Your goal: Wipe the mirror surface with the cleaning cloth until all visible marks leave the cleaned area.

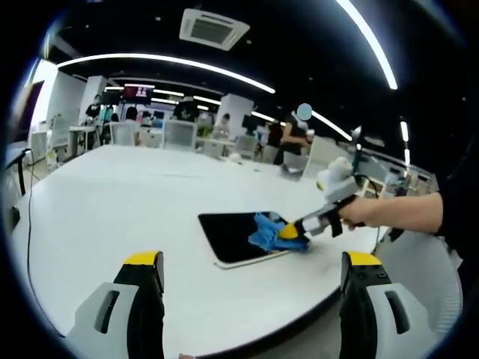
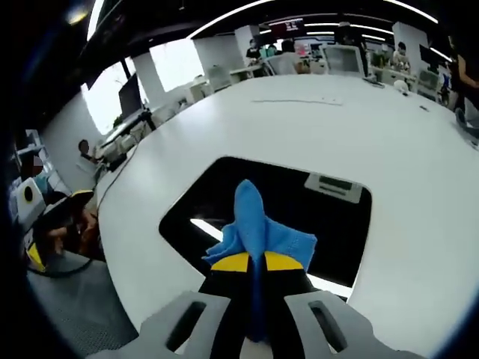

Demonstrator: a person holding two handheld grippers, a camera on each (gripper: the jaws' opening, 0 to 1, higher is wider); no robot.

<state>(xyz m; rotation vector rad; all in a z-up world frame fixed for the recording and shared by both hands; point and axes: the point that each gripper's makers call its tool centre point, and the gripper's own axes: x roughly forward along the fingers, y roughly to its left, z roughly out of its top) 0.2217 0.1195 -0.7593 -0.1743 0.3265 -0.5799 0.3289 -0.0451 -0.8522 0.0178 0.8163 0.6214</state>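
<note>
Right tongs [image 2: 257, 263] clamped on blue cloth [image 2: 258, 228], pressing it on the mirror [image 2: 329, 217] lying flat on the white surface [image 1: 112, 194]. Left tongs [image 1: 254, 273] wide open, empty (hovering near edge). Wiping looks mid-way; marks too small to tell, far side likely left.

1. Beyond the jaws in the left gripper view we see a large white table [image 1: 112, 194].
2. Far past it we see white chairs [image 1: 179, 134] and people [image 1: 292, 138].
3. High above the jaws we see a ceiling vent [image 1: 213, 28] and light strips [image 1: 172, 66].
4. Left of the jaws in the right gripper view we see bright windows [image 2: 176, 63].
</note>
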